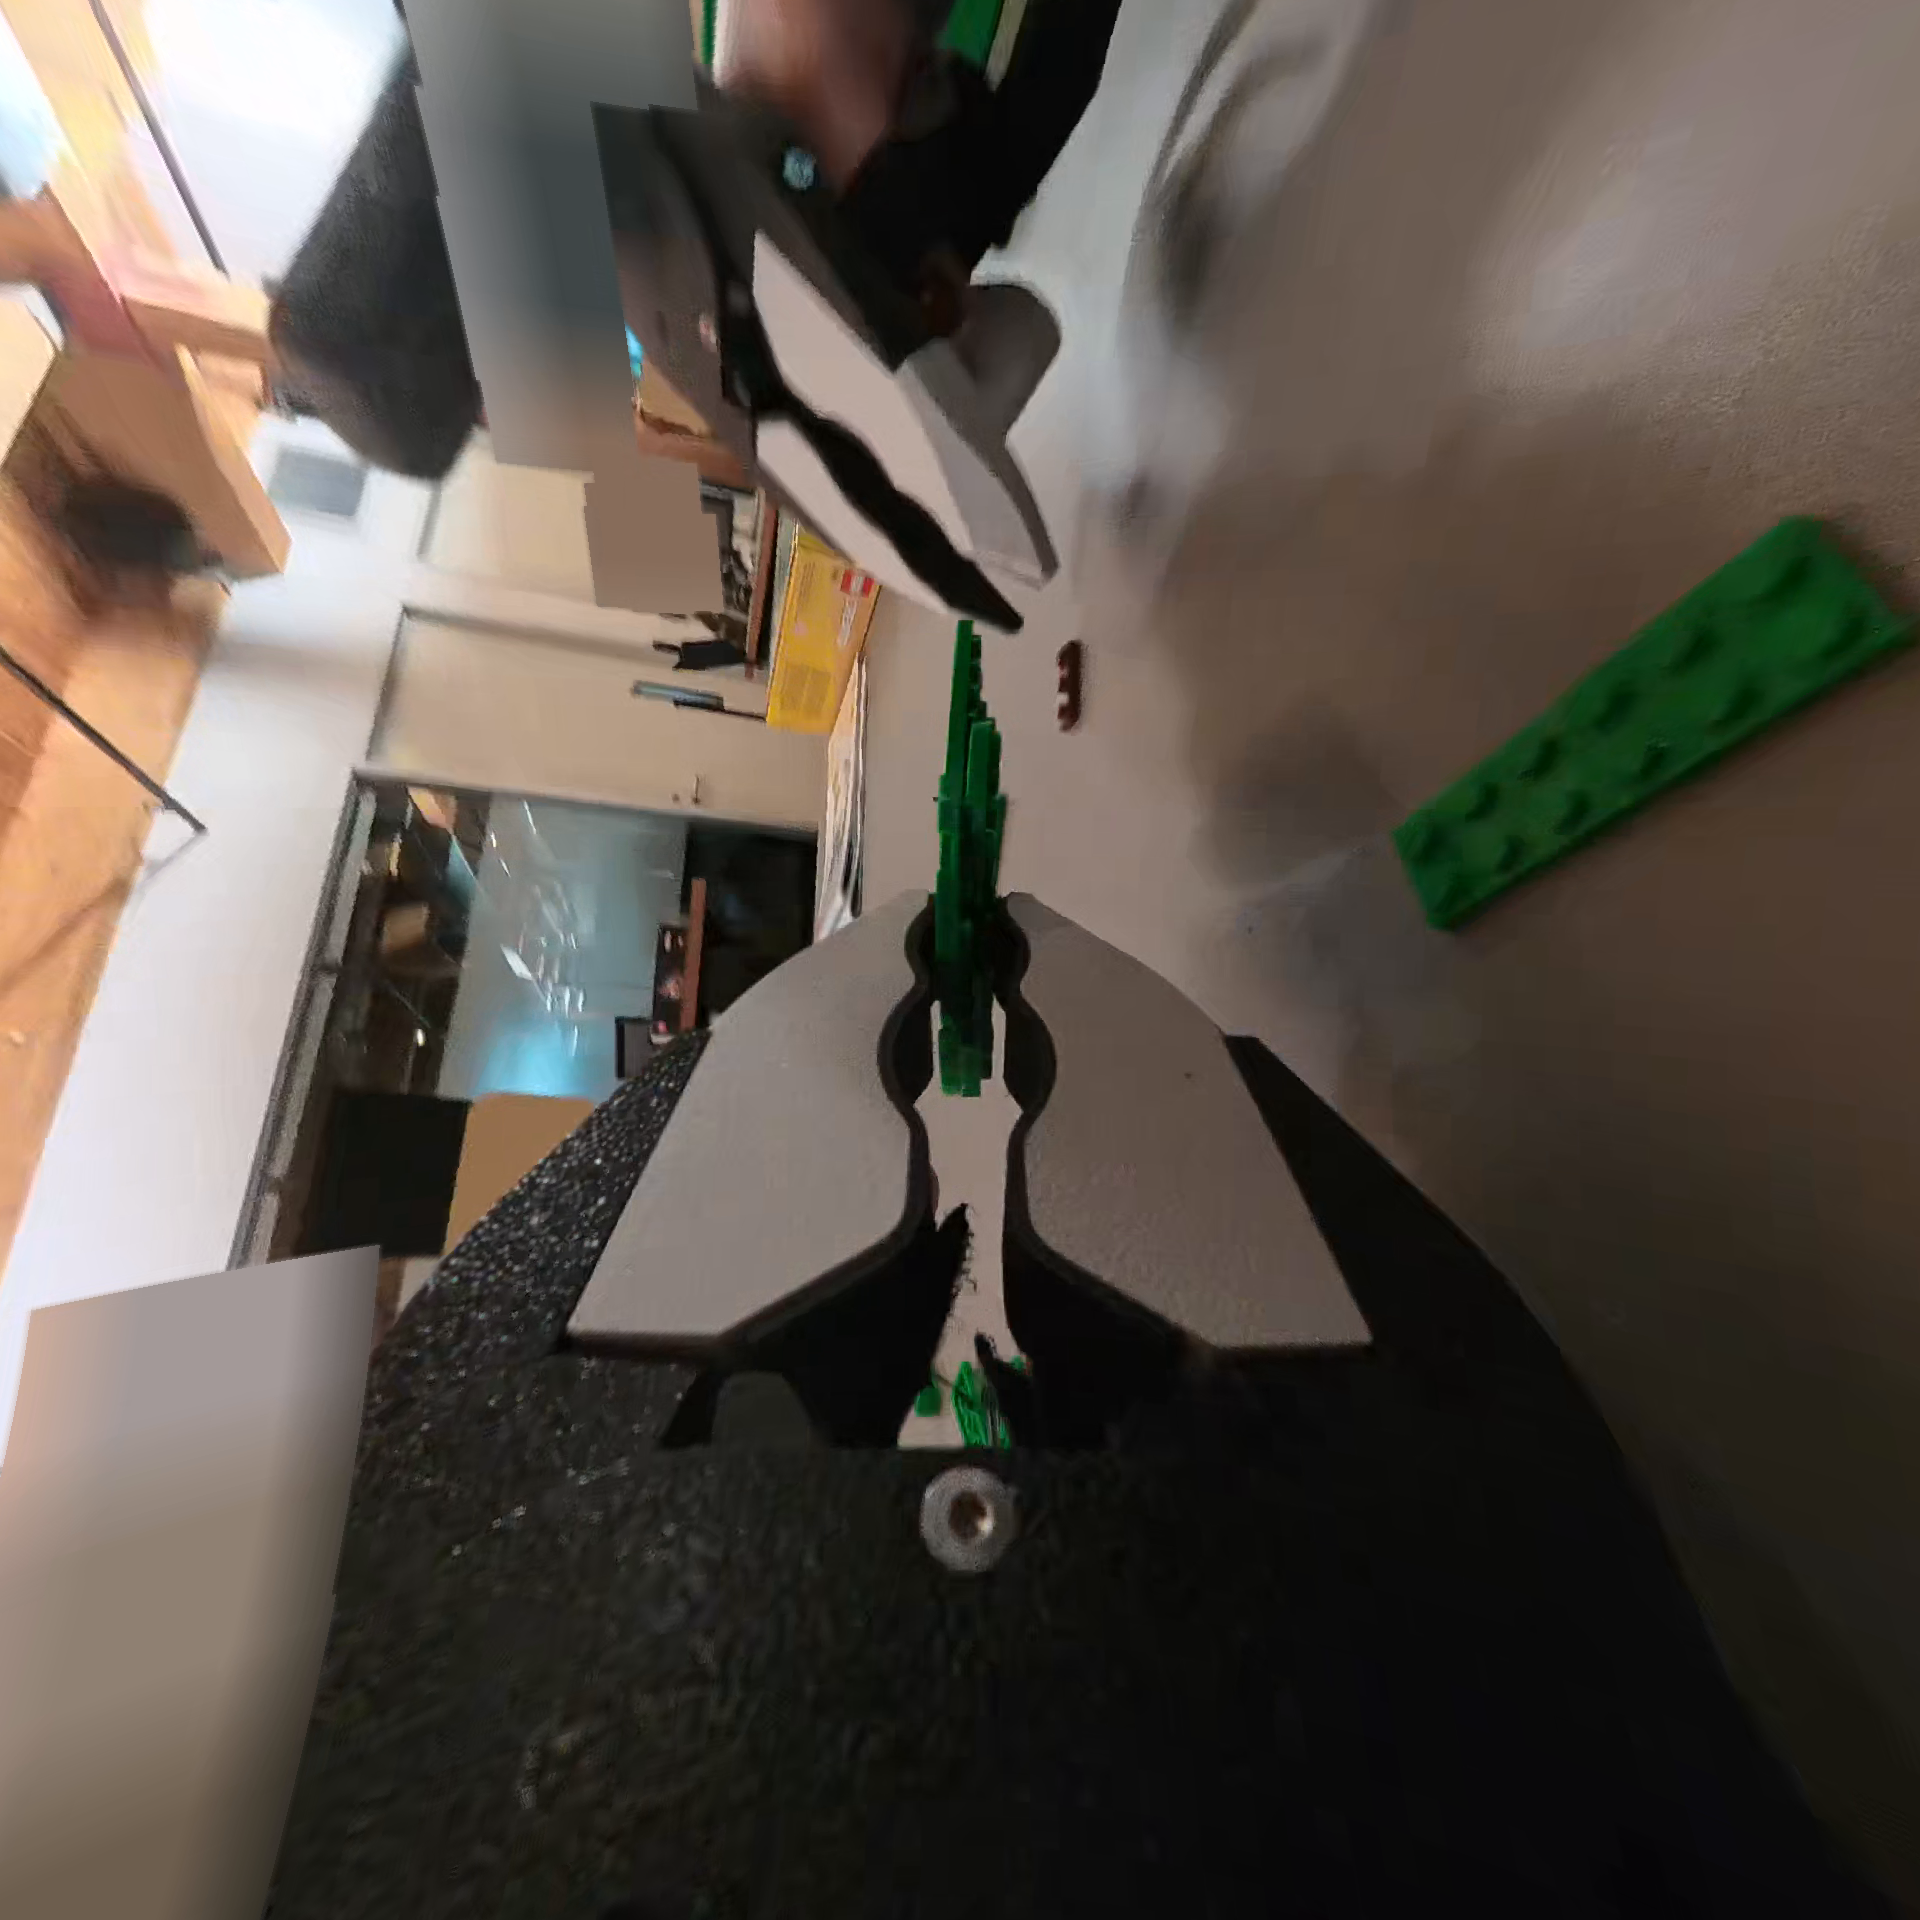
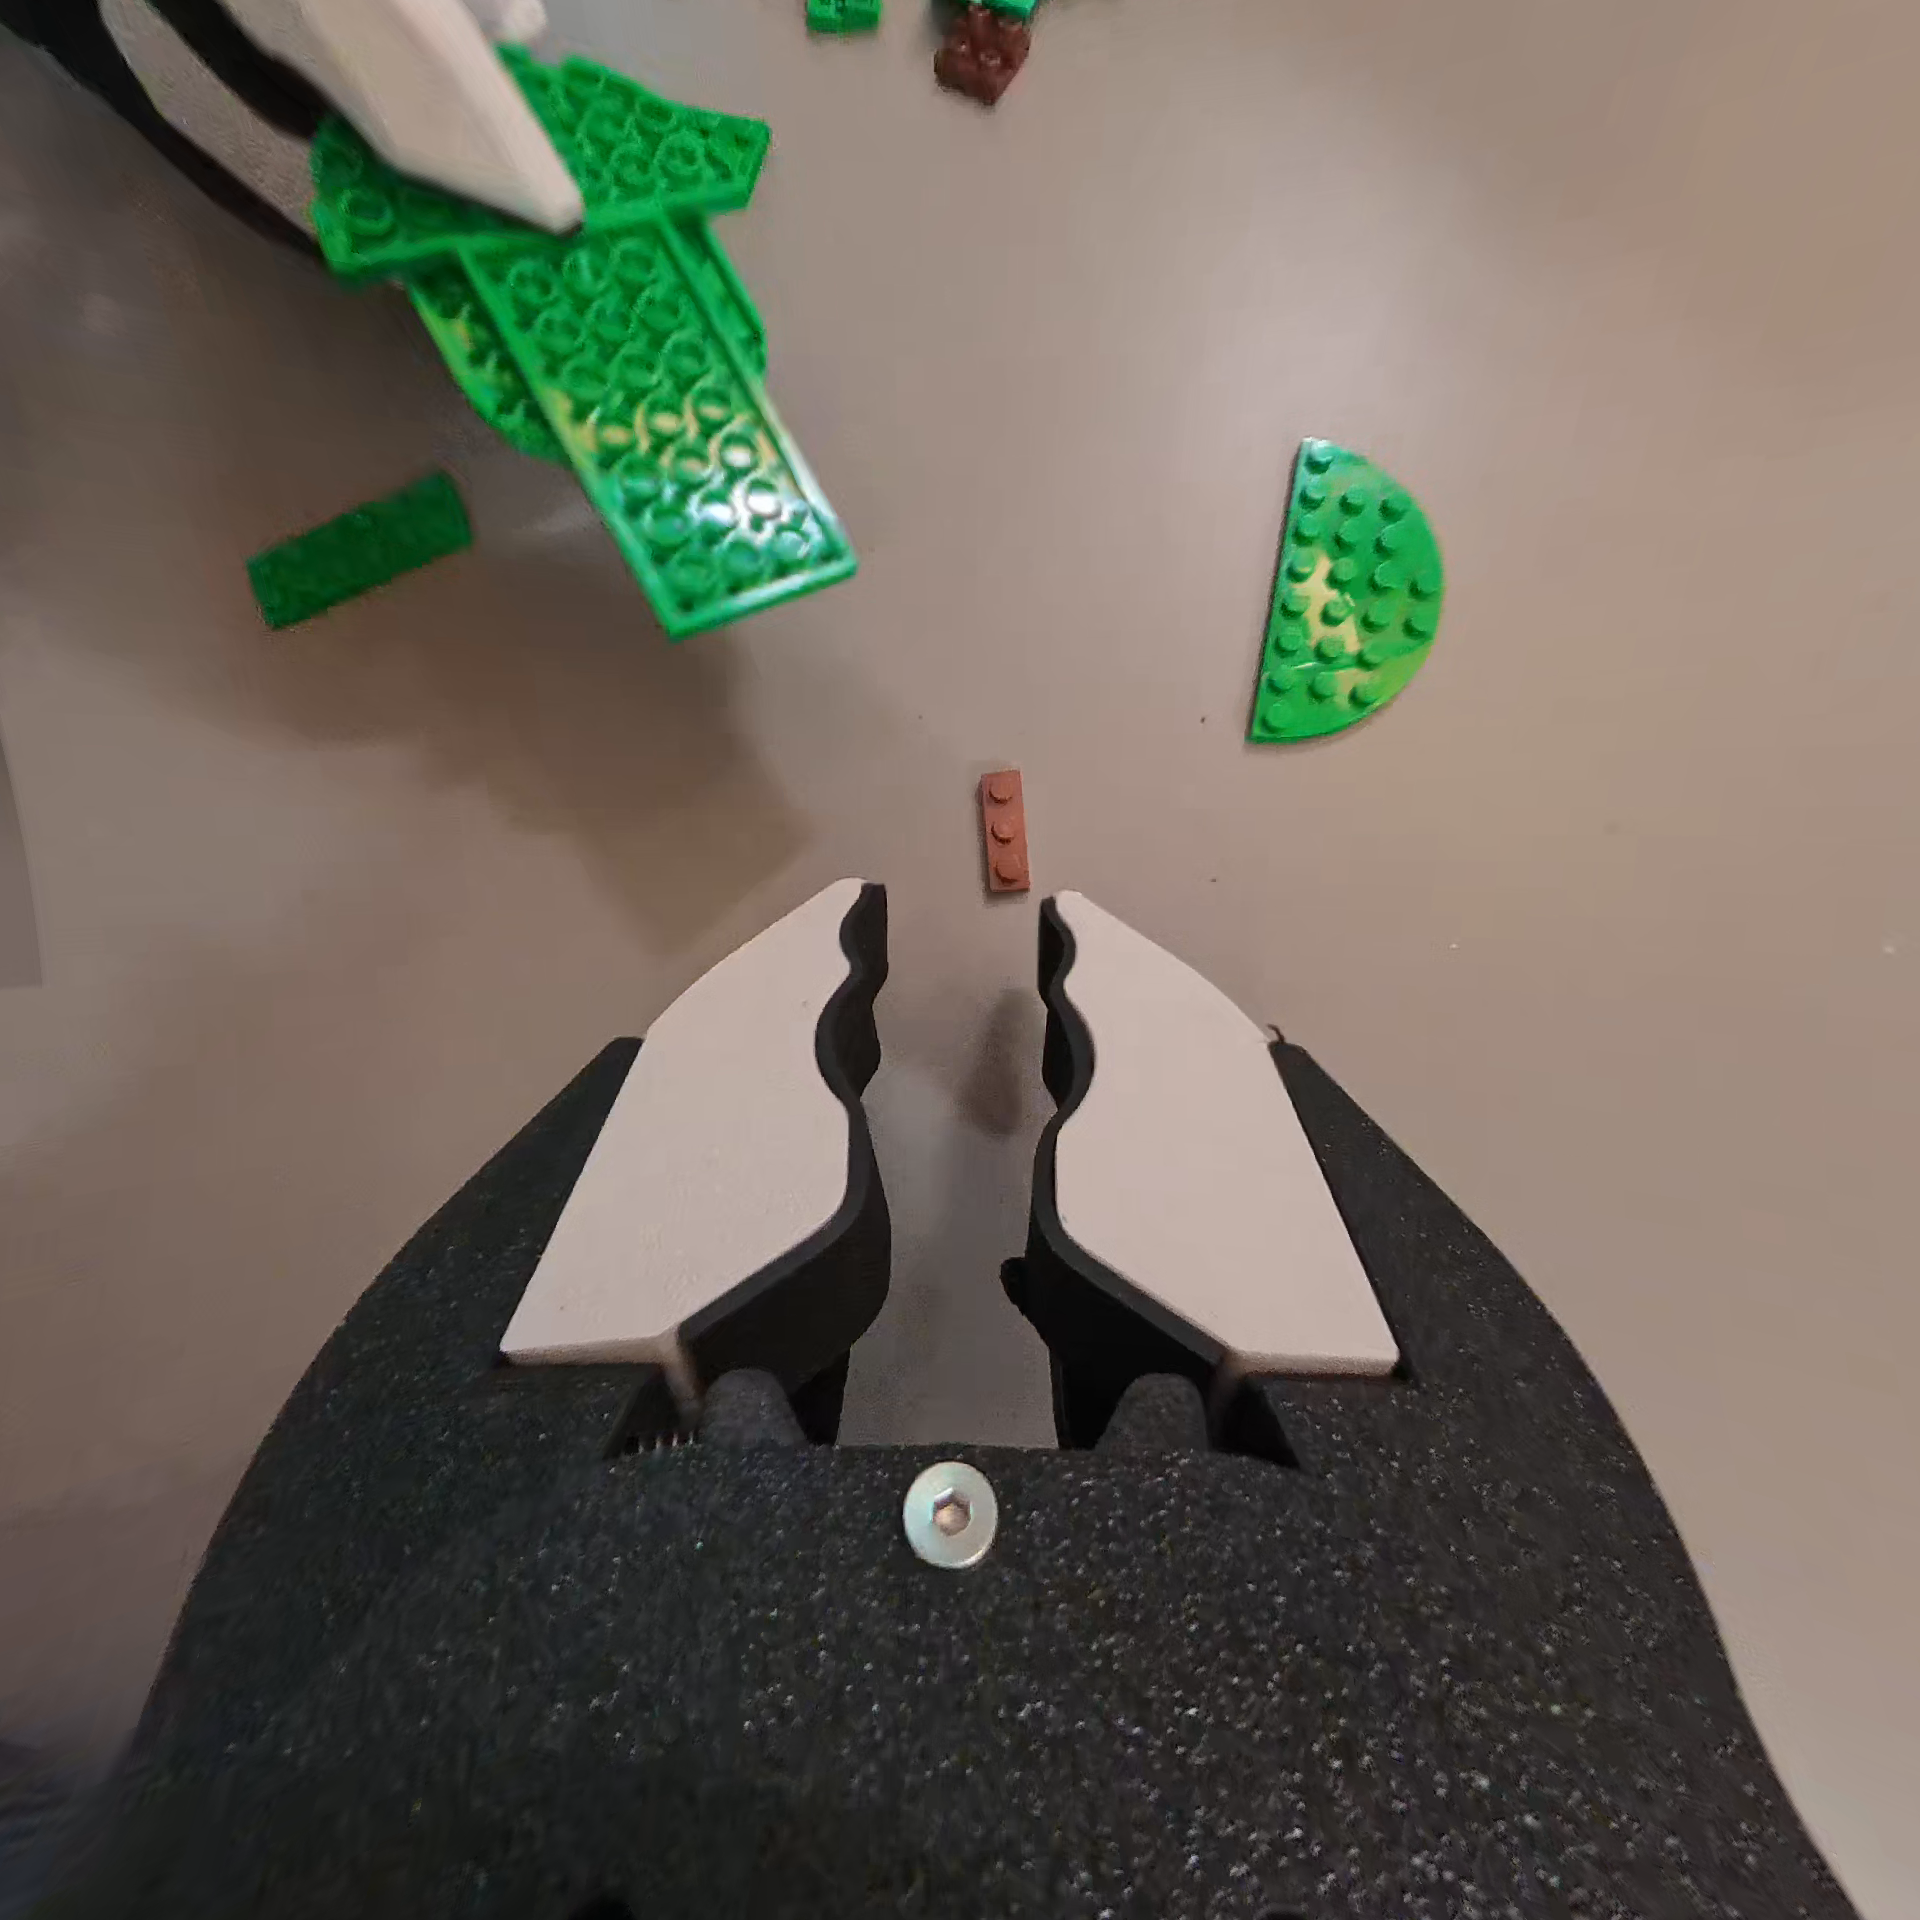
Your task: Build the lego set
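Observation:
My left gripper point(image 1: 968, 914) is shut on a green assembly of stacked plates point(image 1: 971, 831), seen edge-on and held above the table. In the right wrist view the same assembly point(image 2: 634, 395) hangs at the upper left in the left gripper's fingers point(image 2: 457, 114). My right gripper point(image 2: 964, 899) is open and empty, just above the table, with a small brown three-stud plate point(image 2: 1004, 831) lying right in front of its tips. The right gripper also shows in the left wrist view point(image 1: 987, 597), and the brown plate point(image 1: 1070, 688) lies beyond it.
A green half-round plate point(image 2: 1345, 597) lies on the grey table to the right. A long green plate point(image 2: 358, 551) lies at the left, also in the left wrist view point(image 1: 1662, 717). A dark brown brick point(image 2: 982, 62) and small green pieces point(image 2: 842, 12) sit at the far edge. A yellow box point(image 1: 821, 644) stands farther off.

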`<state>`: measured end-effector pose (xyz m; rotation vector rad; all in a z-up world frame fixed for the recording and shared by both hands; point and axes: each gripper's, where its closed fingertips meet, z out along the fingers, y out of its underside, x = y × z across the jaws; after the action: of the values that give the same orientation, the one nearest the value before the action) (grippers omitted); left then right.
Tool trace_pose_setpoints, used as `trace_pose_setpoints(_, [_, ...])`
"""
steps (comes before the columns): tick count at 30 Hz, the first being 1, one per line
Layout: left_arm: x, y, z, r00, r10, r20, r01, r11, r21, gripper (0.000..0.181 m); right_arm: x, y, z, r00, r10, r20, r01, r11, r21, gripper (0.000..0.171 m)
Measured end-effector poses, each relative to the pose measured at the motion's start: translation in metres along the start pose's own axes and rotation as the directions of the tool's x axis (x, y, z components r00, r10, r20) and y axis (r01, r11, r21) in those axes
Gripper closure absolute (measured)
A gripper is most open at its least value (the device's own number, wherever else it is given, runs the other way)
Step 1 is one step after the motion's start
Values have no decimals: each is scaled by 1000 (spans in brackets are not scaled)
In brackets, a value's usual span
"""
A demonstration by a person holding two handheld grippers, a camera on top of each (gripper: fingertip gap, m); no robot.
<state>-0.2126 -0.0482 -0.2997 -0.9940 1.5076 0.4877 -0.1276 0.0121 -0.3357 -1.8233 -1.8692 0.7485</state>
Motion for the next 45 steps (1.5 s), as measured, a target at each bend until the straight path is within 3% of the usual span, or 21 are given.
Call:
trace_pose_setpoints(6, [-13, -6, -8, 998, -21, 64, 17, 997, 75, 174, -3, 9, 5, 990, 87, 111, -78, 994, -78, 146])
trace_pose_setpoints(12, [-3, -4, -8, 1000, 15, 19, -17, 997, 77, 174, 0, 7, 4, 962, 214, 171, -191, 971, -141, 151])
trace_pose_setpoints(23, [1, 11, -9, 995, -88, -48, 91, 994, 62, 174, 8, 2, 16, 991, 87, 97, -56, 958, -283, 162])
trace_pose_setpoints(28, [-1, 13, -10, 994, -98, -47, 101, 993, 61, 173, 0, 5, 14, 998, 25, 57, -5, 947, -322, 155])
trace_pose_setpoints(32, [0, 12, -10, 992, -114, -55, 117, 991, 65, 173, 4, 5, 15, 1000, 1, 23, 7, 941, -339, 164])
trace_pose_setpoints(36, [0, 13, -10, 983, -167, -74, 172, 983, 69, 173, 4, 5, 16, 991, -134, -22, 119, 934, -338, 164])
trace_pose_setpoints(41, [-3, 11, -13, 962, -255, -101, 264, 959, 97, 173, 10, -8, 15, 890, -418, -183, 355, 886, -298, 164])
trace_pose_setpoints(45, [-6, 8, -15, 946, -301, -119, 315, 942, 119, 173, 10, -43, -2, 656, -638, -402, 575, 768, -282, 164])
